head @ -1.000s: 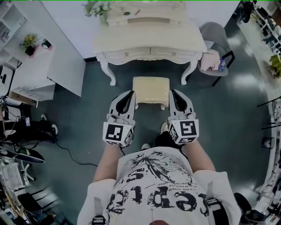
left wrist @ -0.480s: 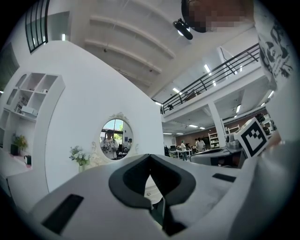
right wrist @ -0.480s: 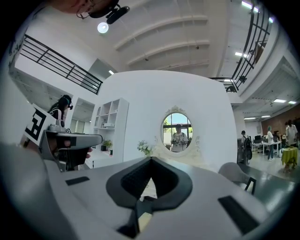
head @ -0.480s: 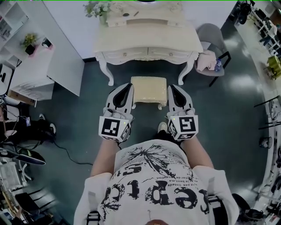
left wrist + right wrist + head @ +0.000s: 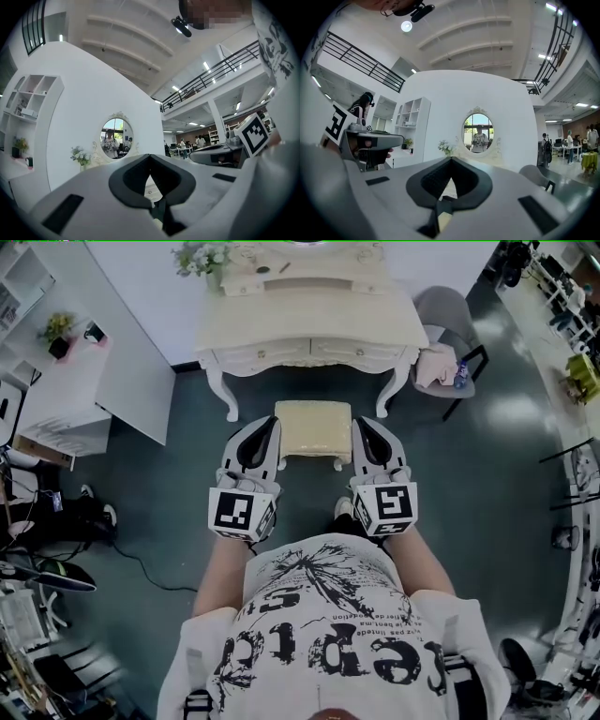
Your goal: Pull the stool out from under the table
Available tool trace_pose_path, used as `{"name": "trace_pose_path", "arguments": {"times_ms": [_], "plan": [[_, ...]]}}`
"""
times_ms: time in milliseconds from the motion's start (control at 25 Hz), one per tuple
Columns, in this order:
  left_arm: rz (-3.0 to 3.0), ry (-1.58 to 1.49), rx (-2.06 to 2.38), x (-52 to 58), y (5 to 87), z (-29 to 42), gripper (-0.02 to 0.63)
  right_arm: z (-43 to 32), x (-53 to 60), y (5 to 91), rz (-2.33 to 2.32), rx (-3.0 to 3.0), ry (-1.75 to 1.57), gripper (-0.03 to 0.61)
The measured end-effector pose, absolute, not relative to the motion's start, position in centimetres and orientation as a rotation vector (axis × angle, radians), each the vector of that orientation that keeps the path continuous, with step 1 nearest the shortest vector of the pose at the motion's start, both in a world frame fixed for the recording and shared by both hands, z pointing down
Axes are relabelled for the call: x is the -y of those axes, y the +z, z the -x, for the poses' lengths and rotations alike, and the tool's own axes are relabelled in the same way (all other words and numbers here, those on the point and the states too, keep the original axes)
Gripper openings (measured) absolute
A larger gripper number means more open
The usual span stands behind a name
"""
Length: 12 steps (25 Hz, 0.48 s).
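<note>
Risen slightly — left gripper, right gripper flank stool near table; fingers shut, empty.

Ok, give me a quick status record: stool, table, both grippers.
stool: on the floor, seat fully visible in front of the table
left gripper: fingers together, nothing between them, beside the stool's left edge
right gripper: fingers together, nothing between them, beside the stool's right edge
contact with stool: cannot tell
</note>
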<state>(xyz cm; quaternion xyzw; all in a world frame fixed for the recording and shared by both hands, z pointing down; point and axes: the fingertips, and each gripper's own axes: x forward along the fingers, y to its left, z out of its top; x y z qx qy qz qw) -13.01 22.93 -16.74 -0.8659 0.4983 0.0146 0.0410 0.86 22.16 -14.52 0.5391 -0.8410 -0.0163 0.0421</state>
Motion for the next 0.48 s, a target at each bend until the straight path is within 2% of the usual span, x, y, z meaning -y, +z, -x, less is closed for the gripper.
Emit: {"name": "trace_pose_path", "arguments": {"times_ms": [480], "plan": [[2.656,0.048,-1.520,-23.12,-17.08,13.65,0.017,-0.24,-22.37,-14.76,-1.682,2.557,-0.078,0.015]]}}
